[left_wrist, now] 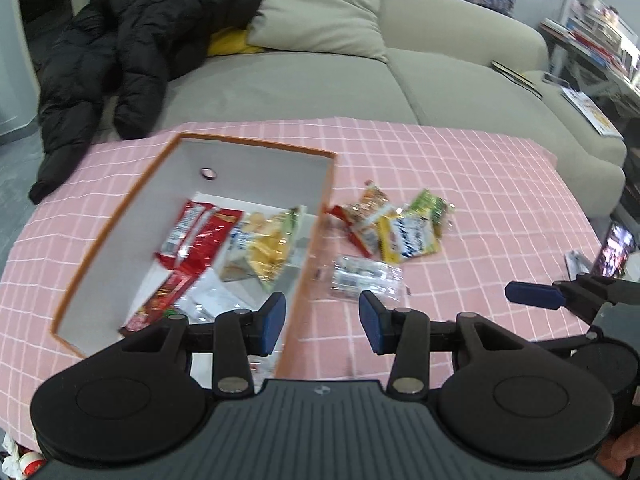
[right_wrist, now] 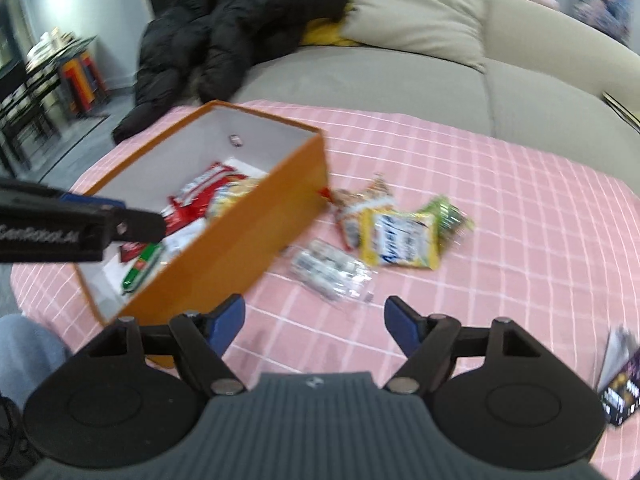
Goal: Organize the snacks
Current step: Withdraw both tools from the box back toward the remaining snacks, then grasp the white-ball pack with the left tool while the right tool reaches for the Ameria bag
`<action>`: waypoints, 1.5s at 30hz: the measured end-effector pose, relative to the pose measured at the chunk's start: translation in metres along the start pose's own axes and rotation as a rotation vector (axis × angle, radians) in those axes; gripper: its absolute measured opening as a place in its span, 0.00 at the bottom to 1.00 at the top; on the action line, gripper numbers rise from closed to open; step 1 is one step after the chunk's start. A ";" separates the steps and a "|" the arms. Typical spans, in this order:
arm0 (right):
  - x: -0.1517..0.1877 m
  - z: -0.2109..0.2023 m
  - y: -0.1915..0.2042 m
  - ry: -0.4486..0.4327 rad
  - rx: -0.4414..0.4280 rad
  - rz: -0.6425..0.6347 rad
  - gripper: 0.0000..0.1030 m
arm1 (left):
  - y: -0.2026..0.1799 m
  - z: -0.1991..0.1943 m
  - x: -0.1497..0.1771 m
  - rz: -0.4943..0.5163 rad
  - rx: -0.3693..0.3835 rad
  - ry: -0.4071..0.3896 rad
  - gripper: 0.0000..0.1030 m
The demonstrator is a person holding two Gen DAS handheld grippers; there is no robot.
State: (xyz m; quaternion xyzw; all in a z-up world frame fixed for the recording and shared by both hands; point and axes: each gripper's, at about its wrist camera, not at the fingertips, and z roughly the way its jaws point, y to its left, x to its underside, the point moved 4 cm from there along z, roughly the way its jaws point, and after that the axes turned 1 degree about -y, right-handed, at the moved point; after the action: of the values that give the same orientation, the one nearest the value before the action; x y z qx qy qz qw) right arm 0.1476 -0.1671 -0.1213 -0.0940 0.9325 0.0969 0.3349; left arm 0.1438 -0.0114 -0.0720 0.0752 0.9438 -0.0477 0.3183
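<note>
An orange box (left_wrist: 132, 196) with a white inside stands on the pink checked cloth and holds several snack packets, red (left_wrist: 196, 236) and yellow (left_wrist: 268, 248) among them. It also shows in the right wrist view (right_wrist: 256, 220). Loose snacks lie right of it: a clear packet (left_wrist: 364, 276) (right_wrist: 328, 272), a yellow and blue packet (left_wrist: 408, 236) (right_wrist: 400, 240), a green packet (left_wrist: 430, 204) (right_wrist: 450, 212) and an orange-red packet (left_wrist: 368, 216) (right_wrist: 360, 204). My left gripper (left_wrist: 322, 326) is open and empty over the box's right wall. My right gripper (right_wrist: 314, 324) is open and empty, near the clear packet.
A beige sofa (left_wrist: 360, 80) with a black jacket (left_wrist: 132, 48) and a cushion (left_wrist: 320, 12) stands behind the table. A phone (left_wrist: 614, 248) lies at the table's right edge. A dark booklet (right_wrist: 620, 396) lies at the right in the right wrist view.
</note>
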 end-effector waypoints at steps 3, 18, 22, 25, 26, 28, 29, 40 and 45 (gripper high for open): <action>0.014 0.001 -0.018 -0.023 0.041 0.036 0.72 | -0.015 0.008 0.006 0.016 0.029 0.008 0.49; 0.065 0.024 -0.076 -0.017 0.149 0.173 0.64 | -0.052 0.063 0.027 0.015 0.094 0.076 0.56; 0.064 0.037 -0.077 0.006 0.138 0.155 0.64 | -0.053 0.080 0.029 0.036 0.060 0.094 0.63; 0.061 0.047 -0.077 0.022 0.144 0.144 0.64 | -0.048 0.092 0.027 0.005 0.067 0.109 0.64; 0.061 0.050 -0.077 0.027 0.143 0.145 0.64 | -0.046 0.094 0.027 -0.009 0.070 0.110 0.64; 0.058 0.055 -0.079 0.030 0.138 0.148 0.64 | -0.043 0.101 0.026 -0.044 0.073 0.112 0.64; 0.056 0.057 -0.079 0.028 0.135 0.148 0.64 | -0.041 0.105 0.025 -0.059 0.072 0.115 0.64; 0.027 0.095 -0.086 0.027 0.120 0.063 0.63 | -0.041 0.152 0.012 -0.186 0.061 0.164 0.68; 0.007 0.112 -0.086 -0.040 0.121 -0.140 0.63 | -0.033 0.171 0.008 -0.304 0.050 0.218 0.68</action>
State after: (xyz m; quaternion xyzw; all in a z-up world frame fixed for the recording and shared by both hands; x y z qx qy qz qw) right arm 0.2305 -0.2236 -0.2206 -0.1365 0.9209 0.0186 0.3646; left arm 0.2338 -0.0668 -0.2112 -0.0556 0.9718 -0.1101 0.2011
